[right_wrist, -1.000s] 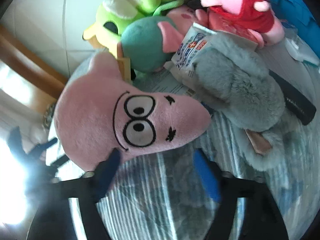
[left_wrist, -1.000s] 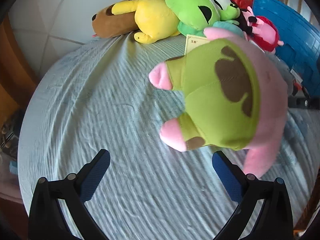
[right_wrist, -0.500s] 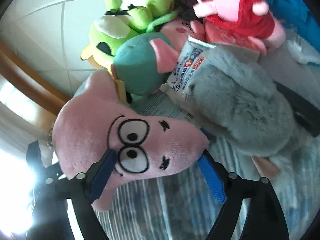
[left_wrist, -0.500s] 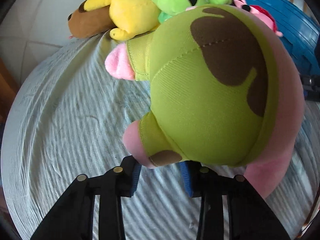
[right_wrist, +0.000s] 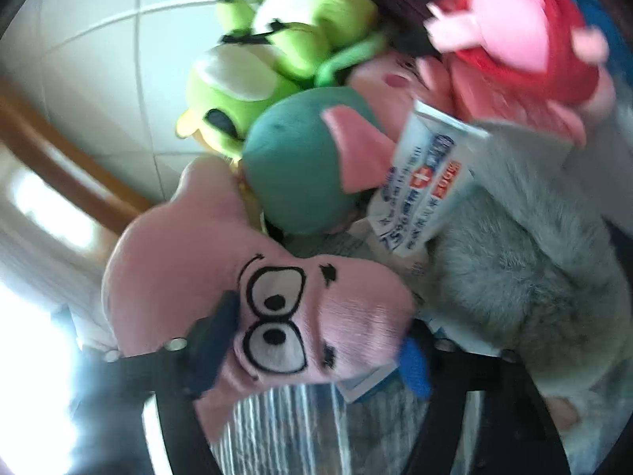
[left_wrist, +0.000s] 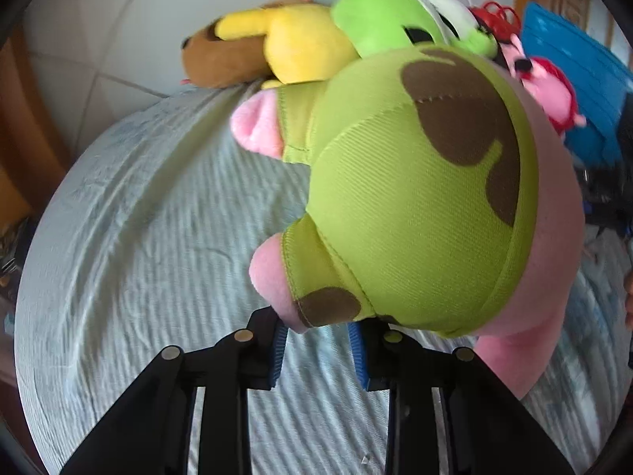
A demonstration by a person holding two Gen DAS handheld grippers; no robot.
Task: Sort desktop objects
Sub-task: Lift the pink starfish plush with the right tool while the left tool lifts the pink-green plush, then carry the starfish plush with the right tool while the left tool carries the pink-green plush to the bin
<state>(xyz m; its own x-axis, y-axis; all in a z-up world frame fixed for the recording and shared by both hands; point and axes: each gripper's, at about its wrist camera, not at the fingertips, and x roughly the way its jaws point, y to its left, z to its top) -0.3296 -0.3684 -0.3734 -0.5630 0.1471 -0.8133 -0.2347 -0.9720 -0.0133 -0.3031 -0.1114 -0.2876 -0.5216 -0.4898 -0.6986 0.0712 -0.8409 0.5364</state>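
Pink plush star (left_wrist: 415,198) in green, brown-spotted shorts fills the left wrist view, its lower leg between the nearly closed left gripper (left_wrist: 318,350), whose jaws just narrowed. In the right wrist view, the right gripper (right_wrist: 312,356), just closing, clamps its face; above it a white packet (right_wrist: 425,182) bears blurred, unreadable print.

Daylight, bright | right-wrist view: lower-left glare, motion blur | both views: fisheye bending, dark corners

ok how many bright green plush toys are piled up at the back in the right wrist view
2. One green plush with a white eye and black pupil lies lower left in the pile, above the teal plush ball. The other green plush sits above it. More may be hidden underneath.
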